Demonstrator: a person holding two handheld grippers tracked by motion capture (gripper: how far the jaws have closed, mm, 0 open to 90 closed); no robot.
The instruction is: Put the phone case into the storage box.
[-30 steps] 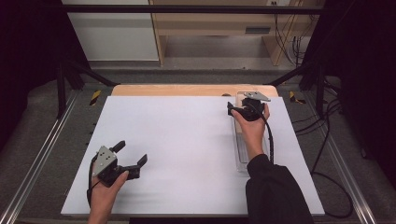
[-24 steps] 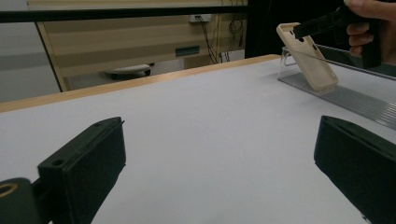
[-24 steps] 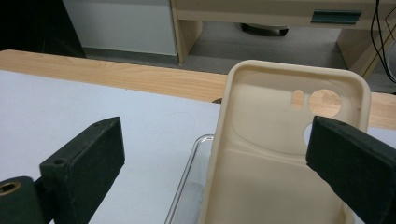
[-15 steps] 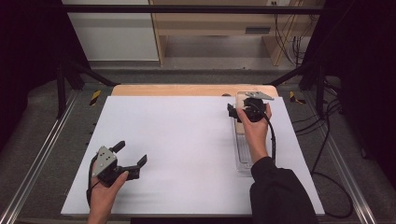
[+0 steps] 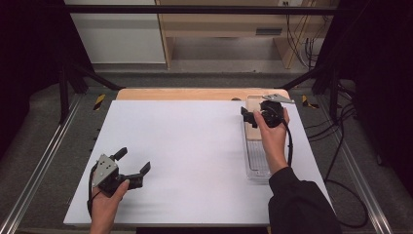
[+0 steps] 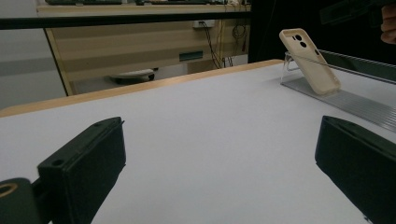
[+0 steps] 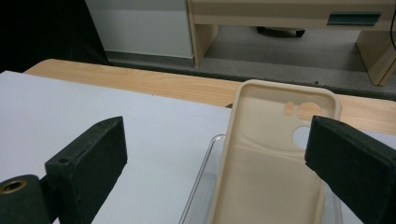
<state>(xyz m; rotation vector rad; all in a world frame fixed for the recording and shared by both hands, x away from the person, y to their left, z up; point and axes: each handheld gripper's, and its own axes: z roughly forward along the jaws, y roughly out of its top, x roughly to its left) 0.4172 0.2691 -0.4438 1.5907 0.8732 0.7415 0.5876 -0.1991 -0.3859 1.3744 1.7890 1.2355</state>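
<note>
Gaping wide, the right gripper [image 7: 219, 163] hangs with its jaws spread to either side of the one case [image 7: 275, 154], touching nothing. That beige case leans tilted on a single clear stand [image 5: 256, 161] at the counter's [image 5: 195, 146] far right. The left gripper [image 5: 130, 163], jaws equally wide and empty, rests low at the near left, well apart from the case [image 6: 310, 60]. Compared with half a second ago, the right gripper sits about where it was above the case; the left has not moved.
</note>
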